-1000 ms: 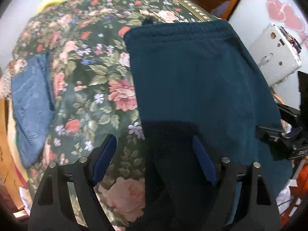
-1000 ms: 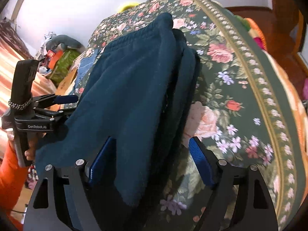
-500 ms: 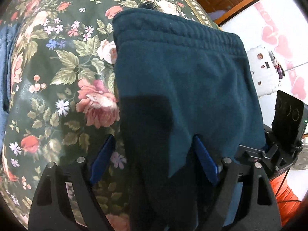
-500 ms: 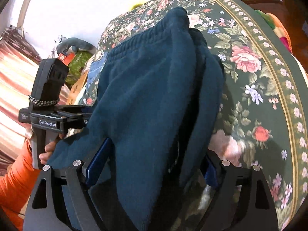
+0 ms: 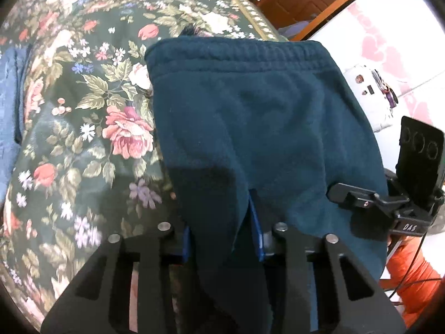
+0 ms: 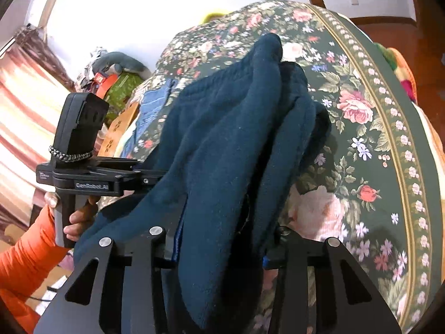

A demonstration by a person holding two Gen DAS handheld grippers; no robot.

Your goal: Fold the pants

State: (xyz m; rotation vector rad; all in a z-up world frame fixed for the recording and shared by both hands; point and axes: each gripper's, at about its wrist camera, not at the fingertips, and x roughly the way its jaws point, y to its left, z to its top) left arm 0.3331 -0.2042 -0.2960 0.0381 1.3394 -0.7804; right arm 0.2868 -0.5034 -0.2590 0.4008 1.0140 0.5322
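Note:
Dark teal fleece pants (image 5: pixel 250 117) lie on the floral bedspread (image 5: pixel 91 128), waistband at the far end. My left gripper (image 5: pixel 222 233) is shut on the near edge of the pants, cloth bunched between its blue pads. My right gripper (image 6: pixel 219 247) is shut on a thick fold of the same pants (image 6: pixel 236 128), lifted off the bed. Each gripper shows in the other's view: the right one (image 5: pixel 370 203) at the pants' right edge, the left one (image 6: pixel 91 178) at the left edge.
Folded blue jeans (image 5: pixel 8 89) lie at the bed's left side. A white appliance (image 5: pixel 370 97) and a wooden door (image 5: pixel 300 0) stand beyond the bed on the right. A person's orange sleeve (image 6: pixel 19 261) holds the left gripper. Clutter (image 6: pixel 116 78) lies by the far wall.
Both grippers went from open to shut on the near end of the pants. The cloth has been gathered and raised, and both grippers have moved forward along the bed.

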